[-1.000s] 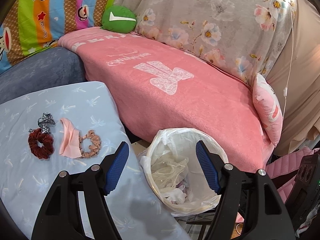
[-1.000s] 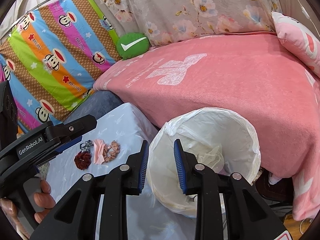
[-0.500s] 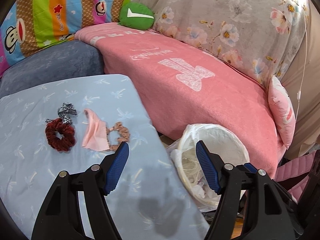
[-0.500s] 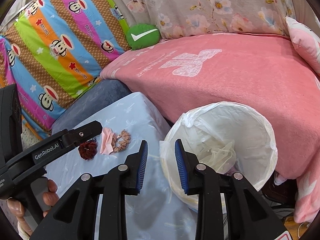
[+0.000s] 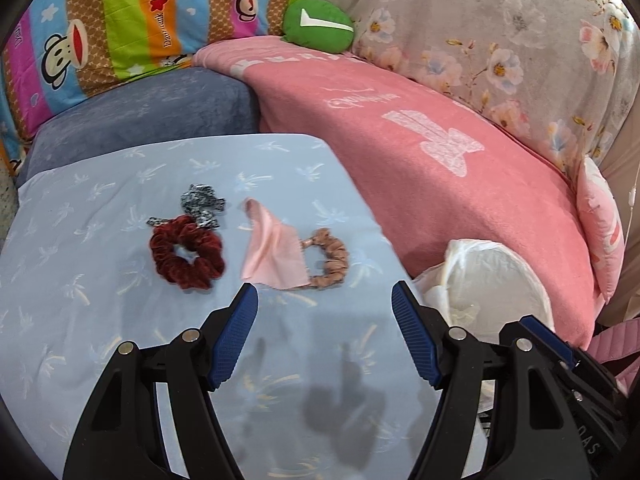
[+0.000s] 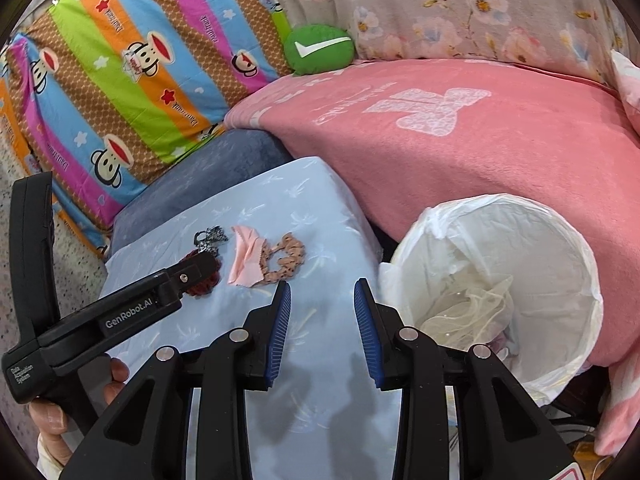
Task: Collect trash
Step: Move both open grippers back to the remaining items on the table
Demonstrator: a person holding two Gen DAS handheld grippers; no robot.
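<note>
Risk entry: my left claw (image 5: 324, 306) gapes wide and empty before the pink scrap (image 5: 274, 254) on the blue cloth (image 5: 80, 280); overlapping tan scrunchie (image 5: 330, 258) may snag, travelling binward (image 6: 560, 248); right claw (image 6: 322, 304) narrower, empty.

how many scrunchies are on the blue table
3. Dark red scrunchie on the left; black-and-white patterned one just behind it, touching; tan one on the right, partly under the pink cloth, which could hide more.
</note>
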